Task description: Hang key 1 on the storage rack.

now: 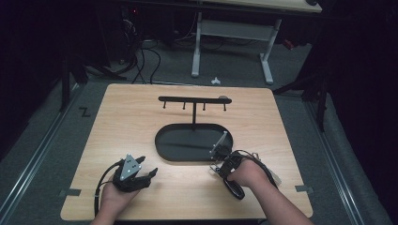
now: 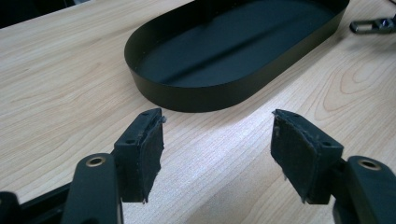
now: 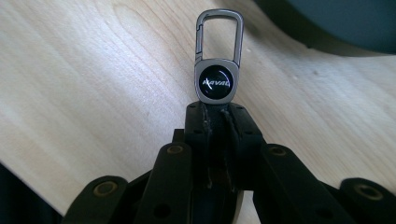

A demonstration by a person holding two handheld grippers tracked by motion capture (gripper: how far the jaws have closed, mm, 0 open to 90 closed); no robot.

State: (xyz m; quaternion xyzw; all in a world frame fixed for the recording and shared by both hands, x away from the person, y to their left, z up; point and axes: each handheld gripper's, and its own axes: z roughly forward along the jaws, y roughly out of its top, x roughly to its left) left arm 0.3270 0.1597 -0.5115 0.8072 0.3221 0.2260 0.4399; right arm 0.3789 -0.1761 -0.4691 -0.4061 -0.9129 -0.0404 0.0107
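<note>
A metal keychain (image 3: 217,70) with a grey carabiner clip and a round black badge sticks out of my right gripper (image 3: 217,112), which is shut on its lower end just above the wooden table. In the high view the right gripper (image 1: 217,167) sits by the near right end of the black oval tray (image 1: 162,145), with the keychain (image 1: 214,169) at its tip. A black T-shaped rack (image 1: 194,99) with several small hooks rises from the tray's far side. My left gripper (image 2: 217,140) stands open with nothing between its pads, left of the tray.
The tray's wall (image 2: 196,98) lies just beyond the left jaws, and the keychain's clip (image 2: 371,25) shows past its right end. Bare wood surrounds the tray. A white-legged desk (image 1: 232,33) and cables stand on the floor beyond the table.
</note>
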